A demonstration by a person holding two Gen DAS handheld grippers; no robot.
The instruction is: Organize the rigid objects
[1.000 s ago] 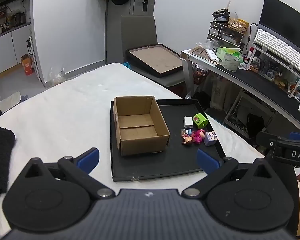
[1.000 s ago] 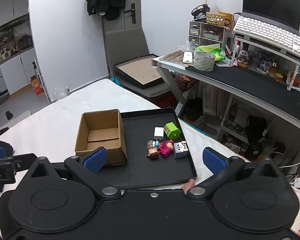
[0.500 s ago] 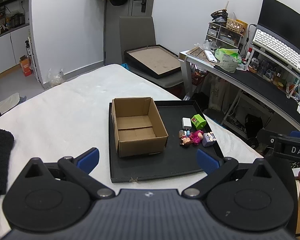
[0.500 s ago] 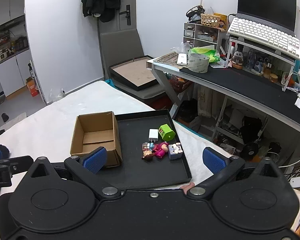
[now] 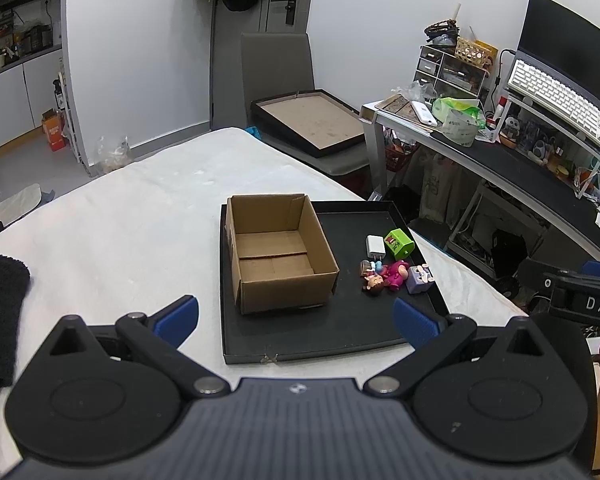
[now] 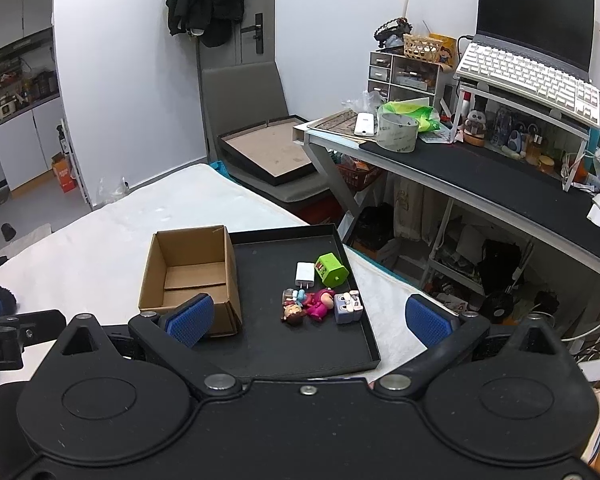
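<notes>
A cluttered bedroom workspace: a white bed (image 5: 140, 220) carries a black tray (image 5: 340, 332), with a desk (image 6: 480, 168) of keyboard and oddments behind. On the tray's left stands an open cardboard box (image 5: 278, 254), its floor bare, so sorting appears not to have begun. Every small item still lies loose on the tray's right side: a white charger (image 6: 304, 274) just beside a green cube (image 6: 331, 270), and nearer the camera a doll in pink (image 6: 314, 306) touching a pale lilac block (image 6: 347, 304). The left tool (image 5: 296, 316) hovers short of the tray with fingers spread wide, holding nothing; the right tool (image 6: 308, 318) is likewise wide apart and empty above the tray's near edge. A tiny bluish piece by the doll's head is too small to identify. A dark fuzzy object (image 5: 0, 308) at the left view's edge is cut off.
</notes>
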